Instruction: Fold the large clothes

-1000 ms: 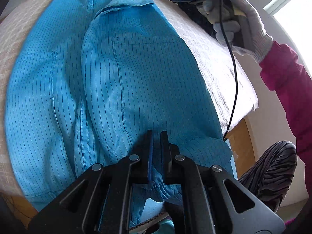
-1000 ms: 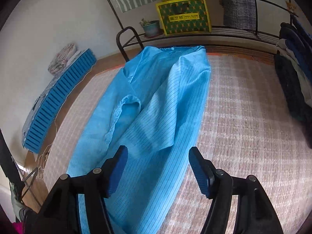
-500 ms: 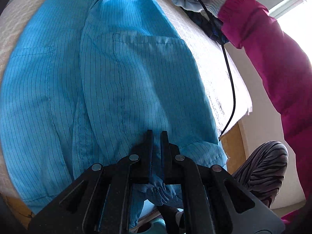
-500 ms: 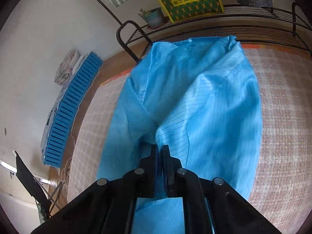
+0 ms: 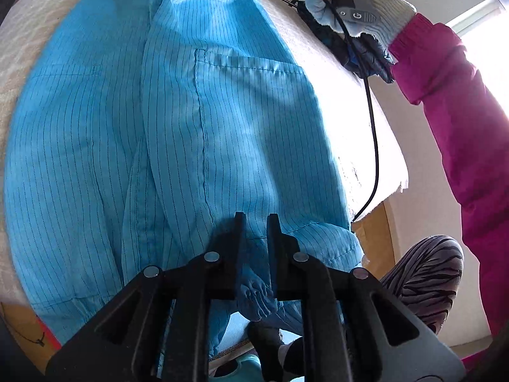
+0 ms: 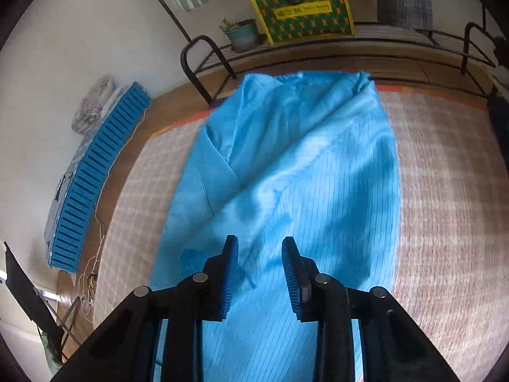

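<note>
A large blue pinstriped work coat (image 5: pixel 222 127) lies lengthwise on the cloth-covered table (image 5: pixel 350 111), its sides folded in toward the middle. At its near hem my left gripper (image 5: pixel 256 219) still has the gathered sleeve cuff (image 5: pixel 256 296) between its pads, and its jaws are opening. In the right wrist view the coat (image 6: pixel 302 175) runs away toward the collar. My right gripper (image 6: pixel 259 245) hovers over its folded middle; its jaws are opening, with a clear gap and nothing pinched between them. A gloved hand (image 5: pixel 350 6) holds that gripper near the collar.
A black metal rack (image 6: pixel 203 63) behind the table bears a plant pot (image 6: pixel 243 33) and a yellow-green box (image 6: pixel 300 3). A blue slatted panel (image 6: pixel 95 175) leans at the left wall. A black cable (image 5: pixel 375 146) hangs over the table's right edge beside a striped trouser leg (image 5: pixel 423 273).
The right gripper went from wide open to shut on a coat fold, and now stands parted off the cloth. The left jaws have widened a little around the cuff.
</note>
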